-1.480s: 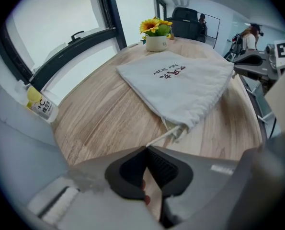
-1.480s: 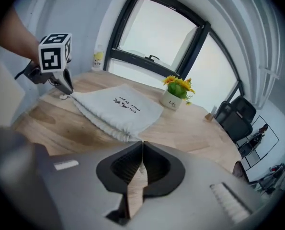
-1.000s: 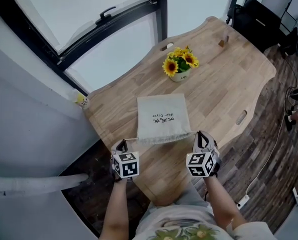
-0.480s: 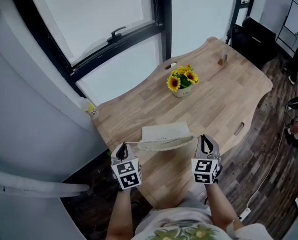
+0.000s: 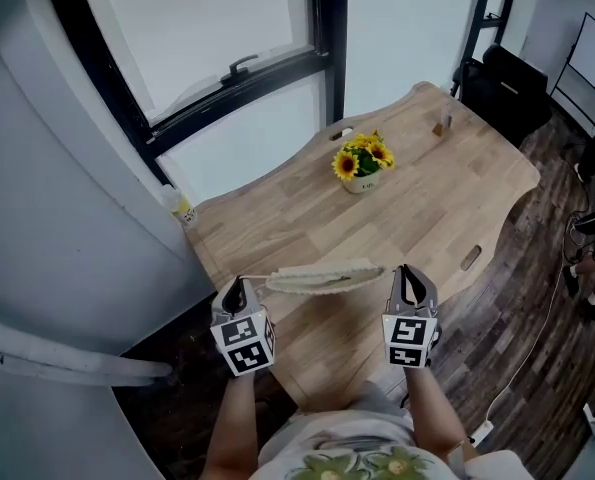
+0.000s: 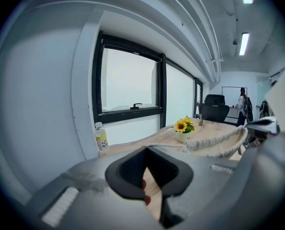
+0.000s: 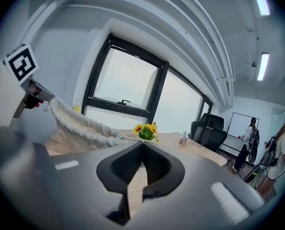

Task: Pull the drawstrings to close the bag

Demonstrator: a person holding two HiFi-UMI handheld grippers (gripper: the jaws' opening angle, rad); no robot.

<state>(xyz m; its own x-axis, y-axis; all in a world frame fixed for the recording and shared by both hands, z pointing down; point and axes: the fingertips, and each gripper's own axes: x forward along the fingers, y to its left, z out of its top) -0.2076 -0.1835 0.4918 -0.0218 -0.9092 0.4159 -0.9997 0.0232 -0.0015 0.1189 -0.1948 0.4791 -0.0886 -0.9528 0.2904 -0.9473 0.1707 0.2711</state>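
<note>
A beige drawstring bag [image 5: 323, 276] hangs above the near end of the wooden table [image 5: 447, 203], its gathered mouth stretched between my two grippers. My left gripper [image 5: 237, 288] is shut on the left drawstring [image 6: 167, 146], which runs from its jaw tips to the bunched bag [image 6: 214, 142]. On the other side, my right gripper [image 5: 407, 276] is shut on the right drawstring. The right gripper view shows the ruffled bag mouth [image 7: 82, 124] sagging from the left gripper [image 7: 31, 94] toward its own closed jaws. The bag's body is foreshortened under the mouth.
A pot of sunflowers [image 5: 361, 160] stands mid-table, with a small brown object [image 5: 442, 126] at the far end. A little yellow bottle [image 5: 181, 208] sits on the window sill by the dark-framed window. A black office chair [image 5: 507, 80] stands beyond the table, and people stand far off [image 7: 251, 138].
Both grippers rose with the drawstrings. The bag, which lay flat on the table, has been lifted off it, and its mouth is now bunched between them.
</note>
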